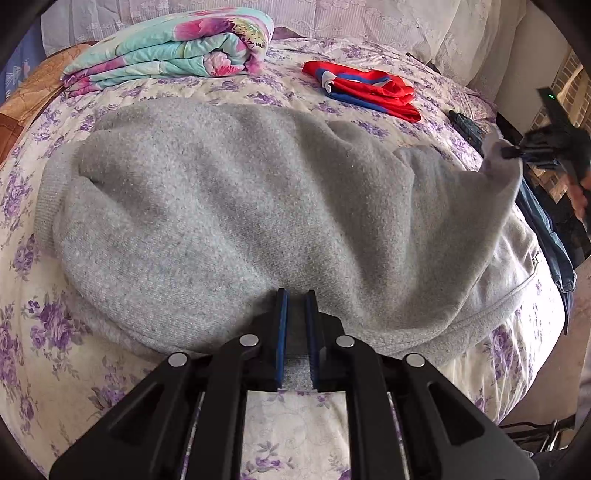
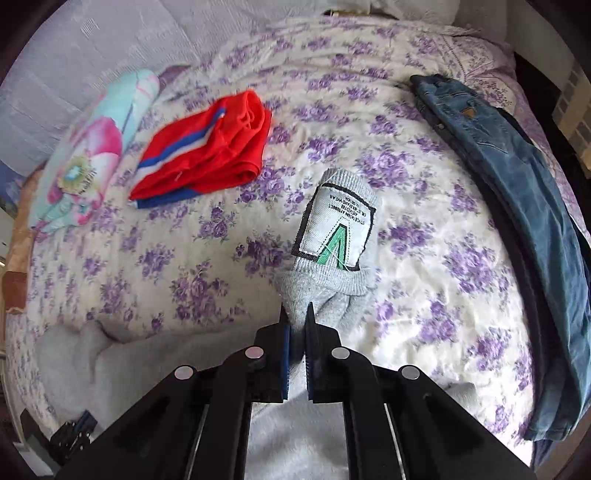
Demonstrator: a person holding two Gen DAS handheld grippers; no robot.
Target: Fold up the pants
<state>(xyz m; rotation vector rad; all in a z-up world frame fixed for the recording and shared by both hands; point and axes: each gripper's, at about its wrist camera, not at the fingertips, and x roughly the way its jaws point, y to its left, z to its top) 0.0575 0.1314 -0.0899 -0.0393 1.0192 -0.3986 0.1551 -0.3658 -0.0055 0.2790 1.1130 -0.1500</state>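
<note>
Grey fleece pants (image 1: 236, 206) lie spread across the flowered bedspread (image 1: 44, 332) in the left wrist view. My left gripper (image 1: 295, 295) is shut on the near edge of the pants. My right gripper (image 2: 297, 310) is shut on the waistband of the same pants (image 2: 332, 288), lifted so the white label with a green V (image 2: 336, 225) faces the camera. In the left wrist view the right gripper (image 1: 513, 151) holds a raised corner of the pants at the far right.
Folded red shorts with blue and white stripes (image 2: 207, 151) lie on the bed. A folded flowered quilt (image 1: 166, 48) sits at the back left. Blue jeans (image 2: 517, 177) lie along the bed's right edge. Pillows (image 1: 424, 26) are at the head.
</note>
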